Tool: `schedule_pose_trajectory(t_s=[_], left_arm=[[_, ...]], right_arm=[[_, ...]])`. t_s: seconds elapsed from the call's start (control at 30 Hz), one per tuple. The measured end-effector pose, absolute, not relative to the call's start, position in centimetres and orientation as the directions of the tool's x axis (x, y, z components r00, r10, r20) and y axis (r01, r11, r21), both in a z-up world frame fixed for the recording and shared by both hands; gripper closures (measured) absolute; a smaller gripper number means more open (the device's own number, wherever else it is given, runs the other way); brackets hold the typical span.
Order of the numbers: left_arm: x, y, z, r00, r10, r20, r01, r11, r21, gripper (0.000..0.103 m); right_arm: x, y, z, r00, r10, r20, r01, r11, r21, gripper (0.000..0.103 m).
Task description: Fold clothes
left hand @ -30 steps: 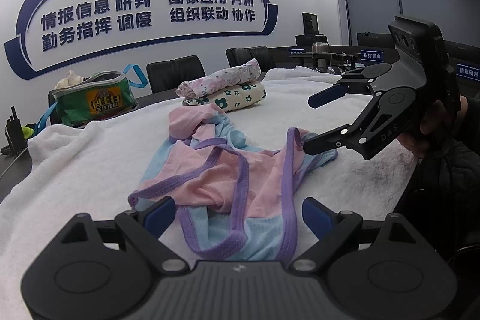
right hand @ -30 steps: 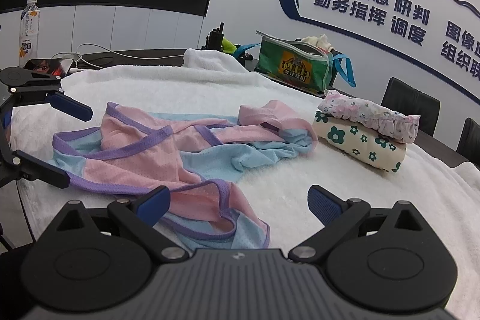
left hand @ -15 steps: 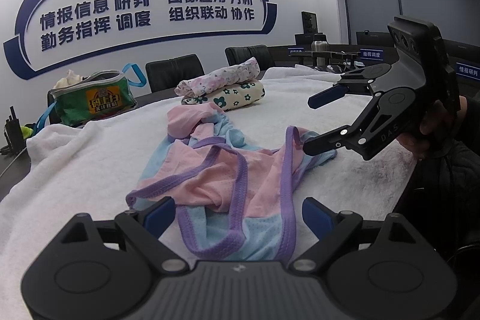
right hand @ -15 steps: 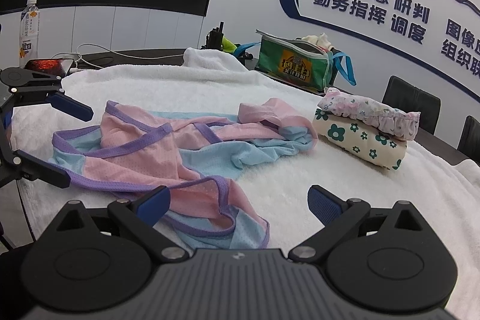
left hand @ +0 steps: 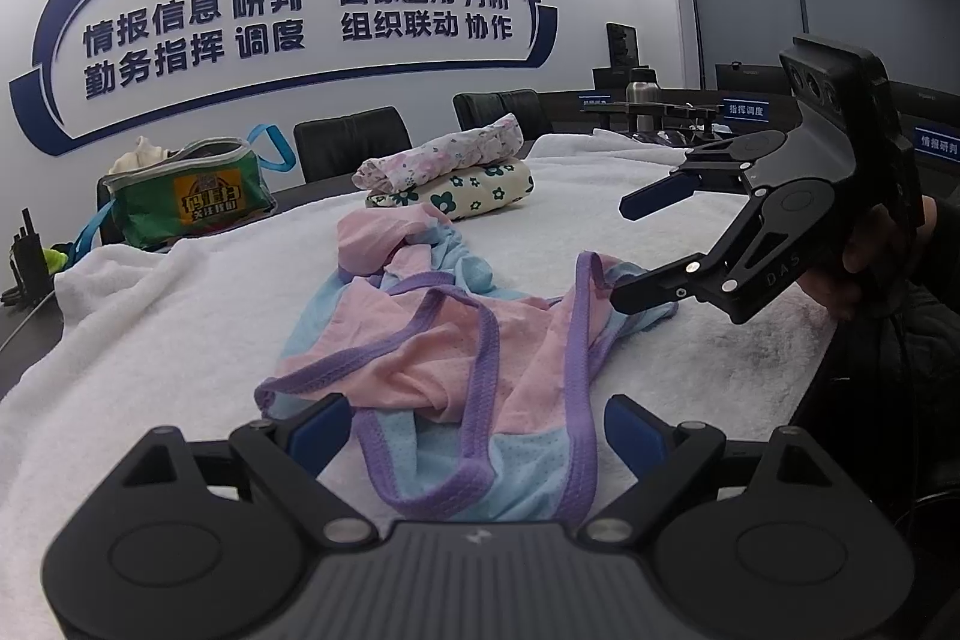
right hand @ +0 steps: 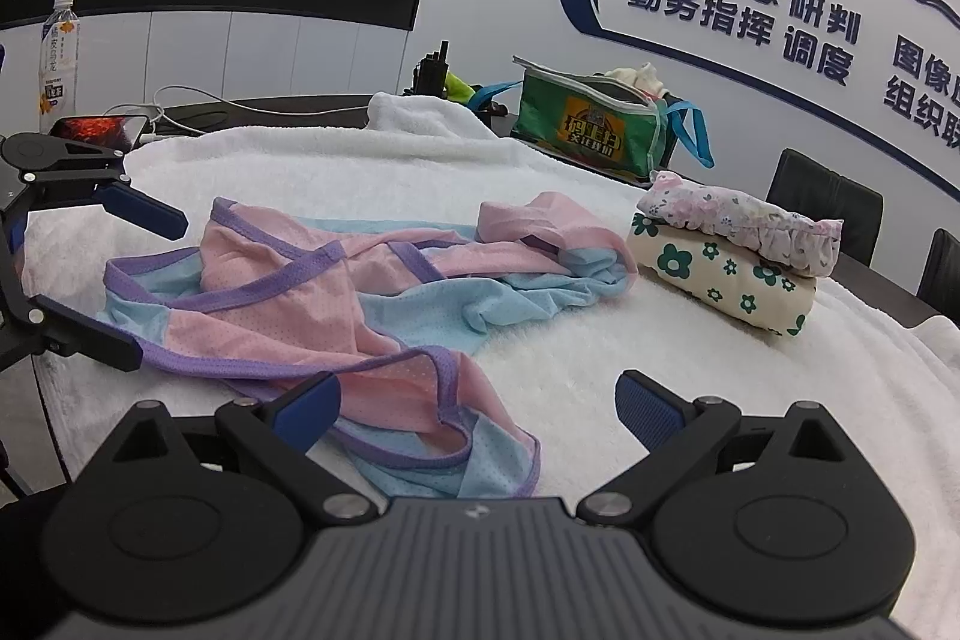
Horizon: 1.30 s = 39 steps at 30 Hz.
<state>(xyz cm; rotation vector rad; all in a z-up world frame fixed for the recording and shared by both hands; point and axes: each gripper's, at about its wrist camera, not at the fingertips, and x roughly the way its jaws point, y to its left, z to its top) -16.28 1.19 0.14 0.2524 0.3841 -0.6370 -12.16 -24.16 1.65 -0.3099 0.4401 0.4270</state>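
A crumpled pink and light-blue garment (left hand: 420, 340) (right hand: 288, 304) with purple trim lies on a white towel (left hand: 150, 328) (right hand: 600, 340) spread over the table. My left gripper (left hand: 477, 430) (right hand: 153, 289) is open at the garment's near end, with its hem lying below and between the fingers, not pinched. My right gripper (right hand: 477, 406) (left hand: 621, 253) is open too, hovering at another edge of the garment; its lower fingertip sits close to the purple trim. A hand (left hand: 864, 256) holds the right gripper.
Two folded garments (left hand: 456, 178) (right hand: 732, 262) are stacked at the far side of the towel. Past them stand a green bag (left hand: 186, 196) (right hand: 588, 124) and black chairs (left hand: 351, 142). A bottle (right hand: 60, 58) and a phone (right hand: 96, 130) sit beyond the towel's edge.
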Motion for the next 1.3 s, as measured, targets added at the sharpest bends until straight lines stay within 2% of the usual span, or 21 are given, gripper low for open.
schedule_pose_trajectory(t_s=[0.3,1.3], left_arm=[[-15.4,2.1,0.4,0.746,-0.514,-0.424,0.582,0.812,0.04,0.02],[-15.6,2.2,0.7,0.742,-0.527,-0.414,0.583,0.812,0.013,0.02]], right_arm=[[-12.3,-24.3,1.7,0.821,0.331,-0.466,-0.459,0.867,-0.192,0.003],[-12.4,-24.3,1.8,0.821,0.334,-0.463,-0.46,0.867,-0.191,0.003]])
